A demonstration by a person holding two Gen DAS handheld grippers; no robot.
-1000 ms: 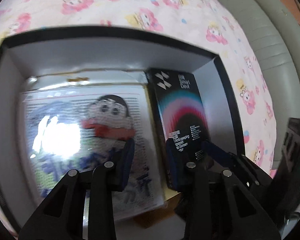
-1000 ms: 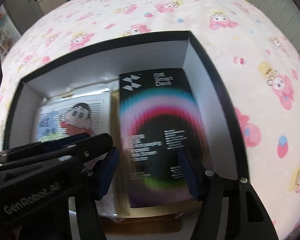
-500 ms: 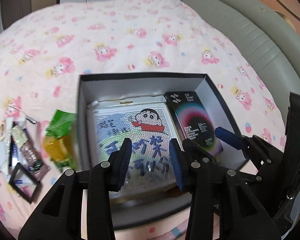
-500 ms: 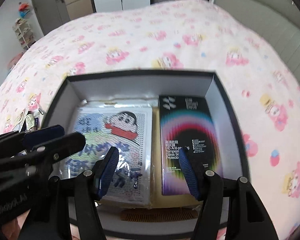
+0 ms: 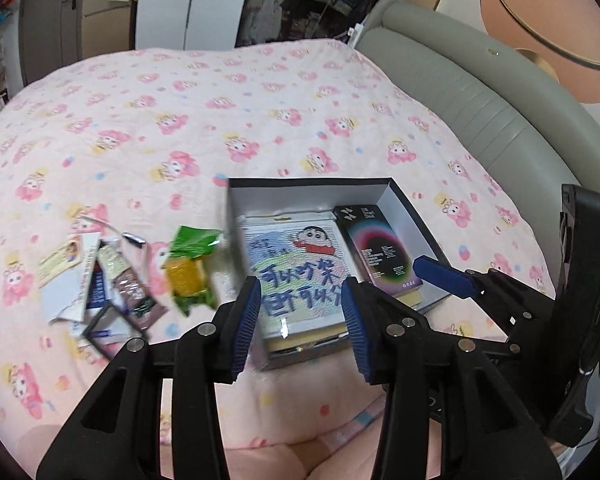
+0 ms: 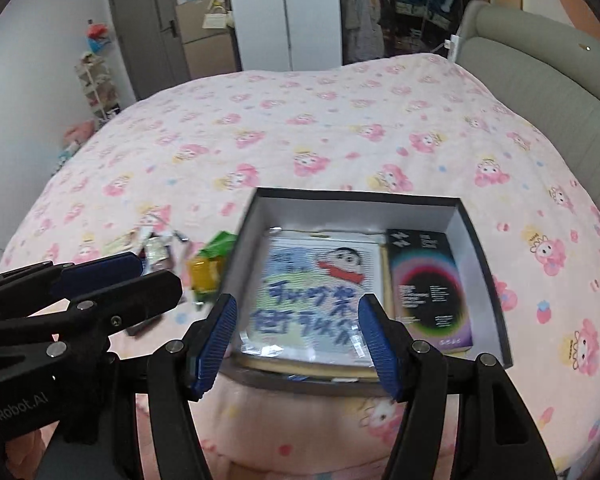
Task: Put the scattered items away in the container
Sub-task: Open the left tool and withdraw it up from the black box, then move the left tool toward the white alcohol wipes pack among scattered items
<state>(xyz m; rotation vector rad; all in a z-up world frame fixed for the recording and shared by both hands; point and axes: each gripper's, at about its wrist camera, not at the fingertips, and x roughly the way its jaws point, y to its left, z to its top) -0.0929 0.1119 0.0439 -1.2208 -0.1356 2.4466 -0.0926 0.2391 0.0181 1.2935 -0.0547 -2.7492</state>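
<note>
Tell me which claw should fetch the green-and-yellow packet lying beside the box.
Left. The green-and-yellow packet lies on the bedspread left of the black box, on the left claw side. The right claw hangs open over the box's near edge; reaching would likely cross the left one. Both are empty.

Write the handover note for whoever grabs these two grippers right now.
Left gripper: open, empty, above the bed.
Right gripper: open, empty, in front of the box.
Done: cartoon packet and black phone-screen carton lie flat side by side in the box.
Left: green and yellow snack bag beside the box's left wall, and the pile of small packets and cards farther left on the bedspread.
</note>
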